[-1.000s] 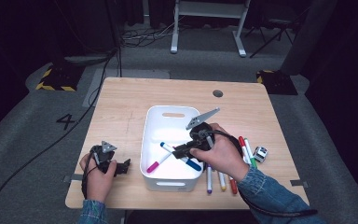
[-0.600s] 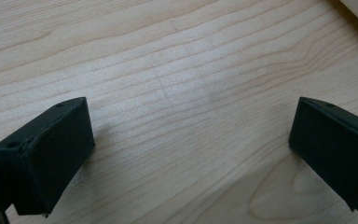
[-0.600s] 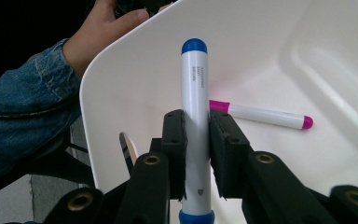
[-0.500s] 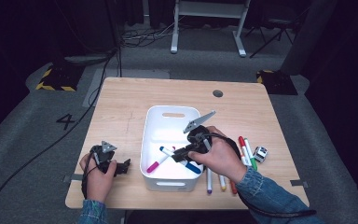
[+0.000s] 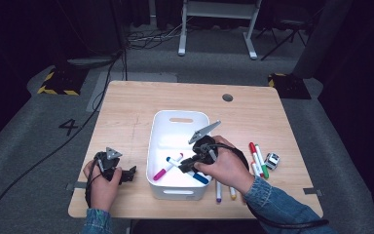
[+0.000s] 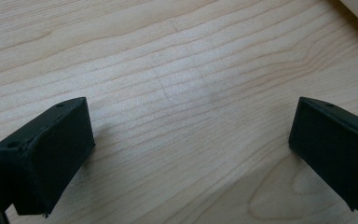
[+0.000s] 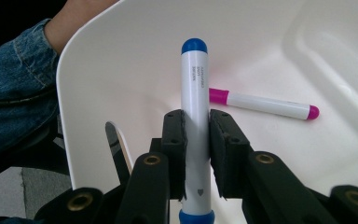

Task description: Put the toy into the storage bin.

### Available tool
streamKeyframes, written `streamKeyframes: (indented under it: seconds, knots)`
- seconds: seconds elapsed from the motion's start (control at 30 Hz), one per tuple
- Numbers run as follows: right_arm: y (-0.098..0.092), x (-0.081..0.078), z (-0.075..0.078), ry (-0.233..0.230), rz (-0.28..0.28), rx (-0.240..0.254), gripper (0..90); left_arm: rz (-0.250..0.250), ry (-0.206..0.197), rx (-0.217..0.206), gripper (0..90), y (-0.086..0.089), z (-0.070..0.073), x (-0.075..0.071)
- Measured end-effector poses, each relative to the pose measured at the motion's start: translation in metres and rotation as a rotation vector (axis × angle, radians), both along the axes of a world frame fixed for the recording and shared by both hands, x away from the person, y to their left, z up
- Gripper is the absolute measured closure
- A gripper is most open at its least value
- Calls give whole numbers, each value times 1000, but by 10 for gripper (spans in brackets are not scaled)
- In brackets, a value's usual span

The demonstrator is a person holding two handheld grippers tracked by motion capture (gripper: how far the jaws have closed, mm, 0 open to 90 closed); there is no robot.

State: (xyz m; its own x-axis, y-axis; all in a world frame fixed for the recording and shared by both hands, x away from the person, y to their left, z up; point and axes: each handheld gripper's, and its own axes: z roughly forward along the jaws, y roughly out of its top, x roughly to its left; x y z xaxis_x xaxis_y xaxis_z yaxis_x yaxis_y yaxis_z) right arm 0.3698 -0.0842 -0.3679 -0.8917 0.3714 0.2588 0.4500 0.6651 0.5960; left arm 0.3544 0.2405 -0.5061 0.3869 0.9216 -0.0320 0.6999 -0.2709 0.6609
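- Right gripper [image 7: 196, 135] pinches a blue marker [image 7: 195, 84] inside the white bin [image 5: 175, 119], near a pink marker [image 7: 265, 105].
- Left gripper [image 6: 191, 154] rests on the table [image 6: 177, 70], jaws spread.

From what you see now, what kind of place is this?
Probably a lab or studio set up for recording: a lone light wooden table on grey carpet, a cable trailing across the floor, yellow-black hazard tape.

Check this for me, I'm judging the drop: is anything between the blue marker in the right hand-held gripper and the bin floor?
Nothing visible does. The right hand-held gripper holds the blue marker inside the white bin; the pink marker lies off to one side.
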Motion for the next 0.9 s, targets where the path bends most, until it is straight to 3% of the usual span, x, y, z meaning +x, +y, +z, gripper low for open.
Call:
streamKeyframes:
  seconds: [0.43,0.53,0.6,0.73,0.9]
  knots:
    - [4,2,-11,-28,32,-47,764,0,0,0,1,0,0,0]
    - [5,1,-10,-37,17,-38,584,-1,1,0,1,0,0,0]
    - [4,0,-9,-47,4,-42,555,-1,1,0,1,0,0,0]
    - [-4,3,-3,-77,-13,9,535,-1,1,0,1,0,0,0]
    - [-13,4,5,-97,-33,32,536,-1,1,0,1,0,0,0]
